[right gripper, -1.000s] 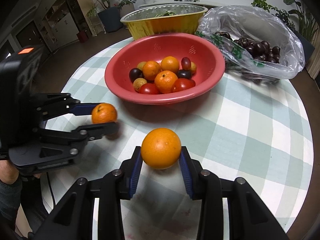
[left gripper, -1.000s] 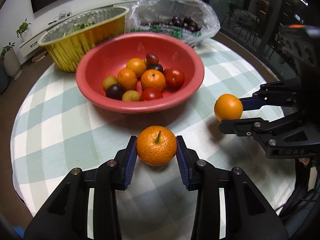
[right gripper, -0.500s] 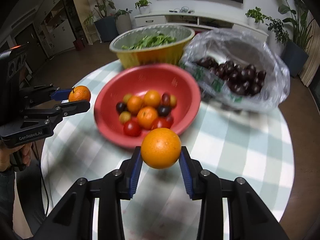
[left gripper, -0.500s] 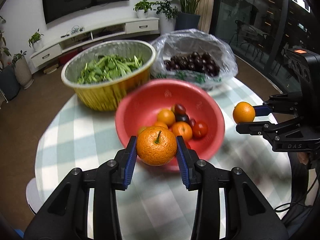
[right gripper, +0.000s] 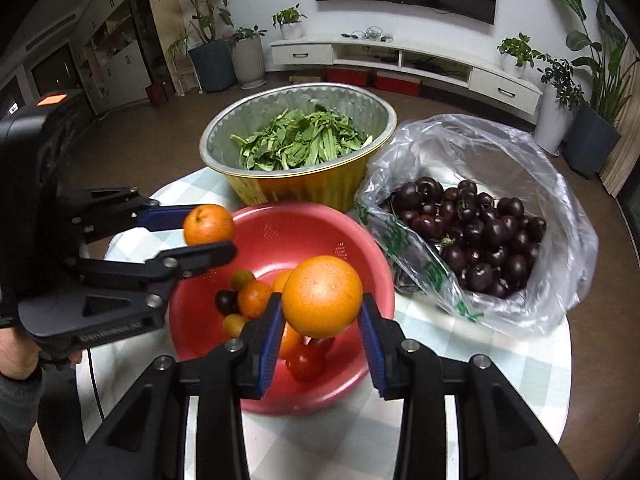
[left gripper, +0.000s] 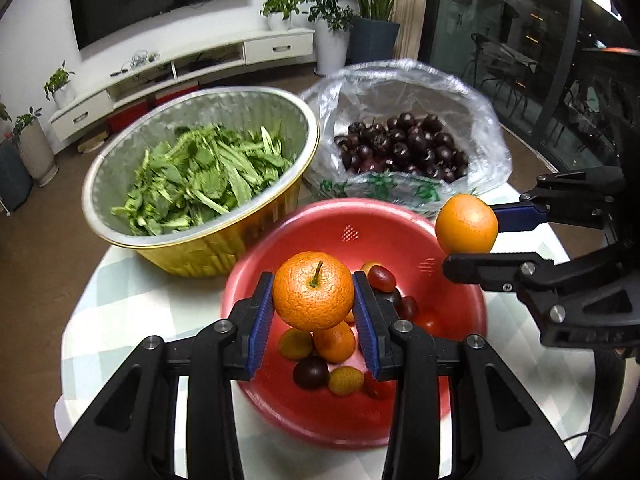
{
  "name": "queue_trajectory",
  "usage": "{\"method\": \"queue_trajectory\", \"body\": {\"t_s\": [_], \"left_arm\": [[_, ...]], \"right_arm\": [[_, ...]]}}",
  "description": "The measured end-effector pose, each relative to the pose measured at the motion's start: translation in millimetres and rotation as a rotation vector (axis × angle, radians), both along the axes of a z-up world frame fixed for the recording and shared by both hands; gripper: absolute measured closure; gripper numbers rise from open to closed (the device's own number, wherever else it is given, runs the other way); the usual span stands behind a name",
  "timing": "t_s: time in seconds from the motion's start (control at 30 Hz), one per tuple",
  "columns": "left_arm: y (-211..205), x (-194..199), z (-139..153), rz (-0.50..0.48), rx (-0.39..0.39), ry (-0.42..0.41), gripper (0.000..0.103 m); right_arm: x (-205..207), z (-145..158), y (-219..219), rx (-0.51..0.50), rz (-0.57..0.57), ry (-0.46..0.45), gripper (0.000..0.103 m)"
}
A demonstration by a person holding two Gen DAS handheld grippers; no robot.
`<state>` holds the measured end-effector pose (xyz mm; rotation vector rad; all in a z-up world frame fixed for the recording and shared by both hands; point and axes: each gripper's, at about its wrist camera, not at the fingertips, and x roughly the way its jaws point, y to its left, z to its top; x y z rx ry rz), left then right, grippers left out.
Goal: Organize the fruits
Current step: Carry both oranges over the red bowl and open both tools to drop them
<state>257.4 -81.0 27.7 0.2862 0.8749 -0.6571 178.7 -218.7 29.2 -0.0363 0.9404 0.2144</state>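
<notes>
The left gripper (left gripper: 313,312) is closed on a stemmed mandarin (left gripper: 313,296), its blue pads pressed against both sides of the fruit, stem facing up toward the camera. The right gripper (right gripper: 322,322) likewise clamps a smooth orange (right gripper: 322,297) between its pads. Both fruits hang in the air above the red bowl (left gripper: 384,224), which sits directly below and just ahead of the two grippers on the checked worktop (right gripper: 472,364). Seen from the left gripper, the right gripper (left gripper: 472,236) is off to the right and a little ahead, its orange (left gripper: 466,224) over the bowl's right rim; seen from the right gripper, the left gripper (right gripper: 216,232) is off to the left, its mandarin (right gripper: 208,224) over the bowl's left rim (right gripper: 248,216). Under the held fruits the bowl contains small oranges, dark plums, red tomatoes and yellowish lychee-like fruits. Beyond the bowl, further ahead of the left gripper and to its left, stands a gold foil basin (left gripper: 208,248) filled with leafy greens (left gripper: 200,176). Ahead and to the right lies a clear plastic bag (left gripper: 480,120) holding dark cherries (left gripper: 404,148), touching the basin's side. A hand (right gripper: 16,352) grips the left gripper's handle at the left edge of the right wrist view.
</notes>
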Motion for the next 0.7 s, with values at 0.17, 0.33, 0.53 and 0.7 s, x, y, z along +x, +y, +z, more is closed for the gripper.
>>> {"method": "queue_trajectory", "body": {"t_s": [0.17,0.33,0.53,0.7], "left_arm": [[-11,9,-21,-0.01,0.018,0.022,0.067],[-15,16,-36,-0.005,0.032,0.038,0.067],[-18,16,-48,0.004,0.046,0.05,0.066],[-15,14,-51,0.014,0.049,0.042,0.066]], "right_arm": [[15,-21,9,-0.017,0.014,0.043,0.063],[23,-38,14,-0.038,0.027,0.075,0.063],[32,-53,12,-0.046,0.01,0.111,0.063],[34,-59,15,-0.068,0.008,0.114,0.063]]}}
